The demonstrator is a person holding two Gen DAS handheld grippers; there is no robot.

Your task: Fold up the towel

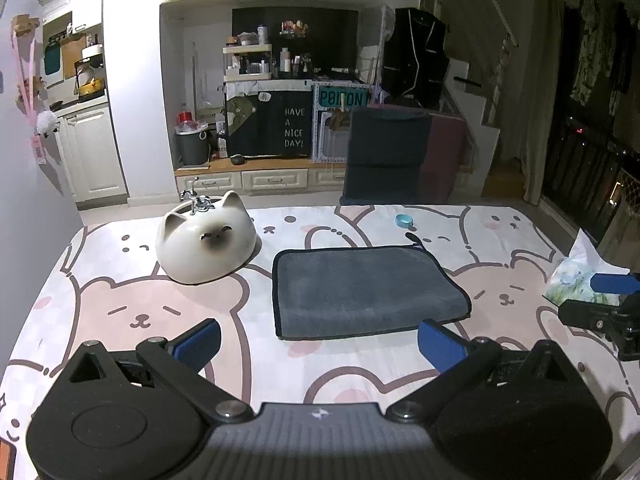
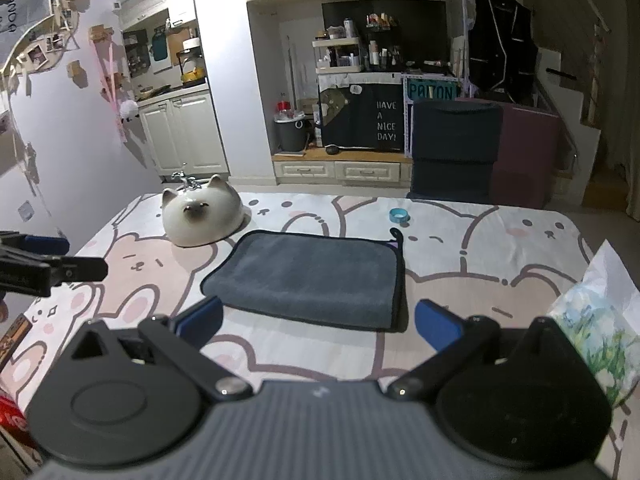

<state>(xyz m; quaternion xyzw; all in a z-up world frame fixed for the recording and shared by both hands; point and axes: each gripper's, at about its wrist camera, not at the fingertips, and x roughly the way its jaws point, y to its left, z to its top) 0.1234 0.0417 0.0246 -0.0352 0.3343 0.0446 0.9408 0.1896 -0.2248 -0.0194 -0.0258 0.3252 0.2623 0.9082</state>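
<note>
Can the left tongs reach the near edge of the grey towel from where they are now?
Probably yes. The left tongs are open and empty, and the towel lies flat just ahead of them. Only bare tablecloth lies between; the cat bowl sits off to the side.

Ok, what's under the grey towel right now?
The towel lies flat on the bear-print tablecloth; only cloth shows around its edges. Anything beneath it is covered and cannot be seen.
</note>
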